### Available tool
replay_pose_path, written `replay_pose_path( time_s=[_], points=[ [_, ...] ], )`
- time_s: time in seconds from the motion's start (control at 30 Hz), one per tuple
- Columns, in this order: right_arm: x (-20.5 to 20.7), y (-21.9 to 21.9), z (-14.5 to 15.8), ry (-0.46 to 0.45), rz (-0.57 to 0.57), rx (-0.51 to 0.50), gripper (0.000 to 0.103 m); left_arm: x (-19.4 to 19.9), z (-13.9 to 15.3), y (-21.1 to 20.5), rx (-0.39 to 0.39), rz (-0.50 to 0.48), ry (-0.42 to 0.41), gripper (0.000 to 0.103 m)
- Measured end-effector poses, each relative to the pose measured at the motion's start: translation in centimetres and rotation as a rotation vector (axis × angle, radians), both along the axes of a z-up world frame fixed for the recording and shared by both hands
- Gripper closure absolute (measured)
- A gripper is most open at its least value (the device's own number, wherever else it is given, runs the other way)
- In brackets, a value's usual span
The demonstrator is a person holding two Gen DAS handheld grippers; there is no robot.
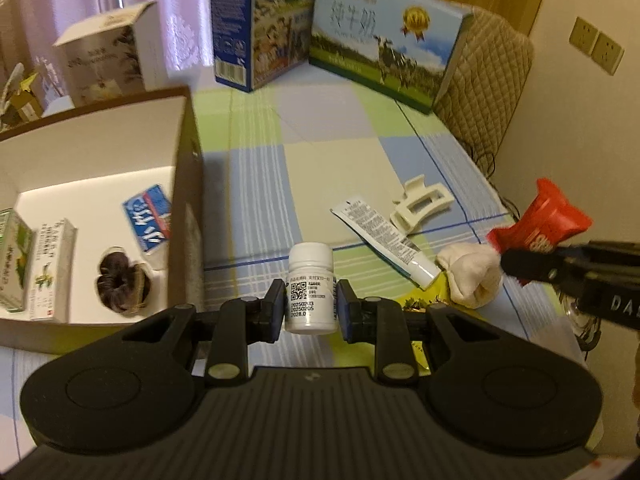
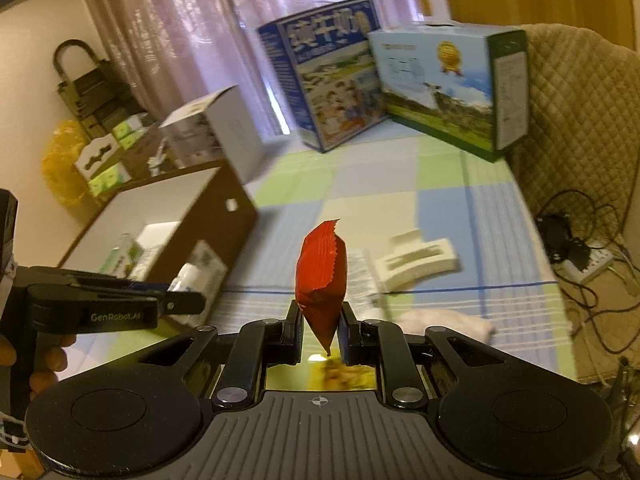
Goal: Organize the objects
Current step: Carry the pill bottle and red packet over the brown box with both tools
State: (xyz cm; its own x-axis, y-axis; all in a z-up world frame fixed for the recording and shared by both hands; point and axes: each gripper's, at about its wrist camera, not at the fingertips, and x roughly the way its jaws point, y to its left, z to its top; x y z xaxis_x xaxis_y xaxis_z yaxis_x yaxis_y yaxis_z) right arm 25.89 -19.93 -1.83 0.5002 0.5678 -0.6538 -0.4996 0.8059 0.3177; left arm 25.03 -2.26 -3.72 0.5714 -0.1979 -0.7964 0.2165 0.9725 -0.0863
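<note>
My left gripper [image 1: 310, 306] is shut on a small white pill bottle [image 1: 311, 280] held upright just right of the open cardboard box [image 1: 186, 184]. Inside the box lie medicine cartons [image 1: 44, 264], a blue packet [image 1: 150, 216] and a dark hair scrunchie [image 1: 122, 280]. My right gripper [image 2: 320, 330] is shut on a red snack packet [image 2: 321, 276], lifted above the checked cloth; the same red packet [image 1: 540, 220] shows at the right of the left wrist view. On the cloth lie a white tube [image 1: 384, 236], a cream hair claw [image 1: 422, 204] and a pale cloth bundle [image 1: 472, 276].
Two milk cartons [image 1: 384, 40] and a white box [image 1: 108, 56] stand at the far end. A quilted cushion [image 2: 580, 120] and cables [image 2: 572, 240] lie along the right side. A yellow packet [image 2: 340, 376] lies under my right gripper. A hand [image 2: 44, 360] holds the left gripper's handle.
</note>
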Motion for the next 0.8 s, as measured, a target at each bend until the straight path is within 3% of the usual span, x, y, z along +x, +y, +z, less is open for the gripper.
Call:
replay_pose_path(
  time_s=[0.47, 0.8],
  points=[
    [-3.3, 11.4, 1.7, 0.016, 0.172, 0.059, 0.089, -2.9, 3.7, 9.6, -0.009, 0.112, -0.076, 0.08],
    [-1.9, 21.1, 0.8, 0.05, 0.211, 0.045, 0.089, -1.5, 4.7, 17.9, 0.029, 0.183, -0.11, 0.08]
  ],
)
